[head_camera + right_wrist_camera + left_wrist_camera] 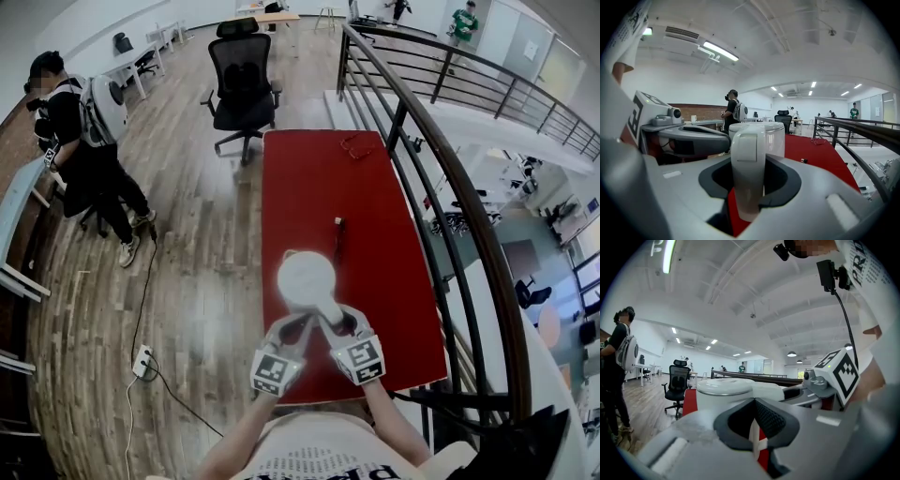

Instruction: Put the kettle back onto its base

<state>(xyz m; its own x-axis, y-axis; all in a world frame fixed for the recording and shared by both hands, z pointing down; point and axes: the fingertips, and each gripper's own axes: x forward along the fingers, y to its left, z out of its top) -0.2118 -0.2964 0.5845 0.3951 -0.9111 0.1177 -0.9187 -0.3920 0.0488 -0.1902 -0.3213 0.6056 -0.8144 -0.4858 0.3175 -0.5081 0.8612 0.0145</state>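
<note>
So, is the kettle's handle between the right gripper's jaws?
Yes, the right gripper view shows the right gripper clamped on the kettle by its white handle.

Kettle (307, 278) over table (309, 187) nr end; chair (242, 80) beyond far end; railing (441, 169) on R.

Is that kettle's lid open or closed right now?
Closed. In the left gripper view the lid lies flat on the kettle with no gap at its rim, and the head view shows it flat too.

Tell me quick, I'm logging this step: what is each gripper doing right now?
Left gripper: closed, holding nothing.
Right gripper: closed on the kettle, by its handle.
</note>
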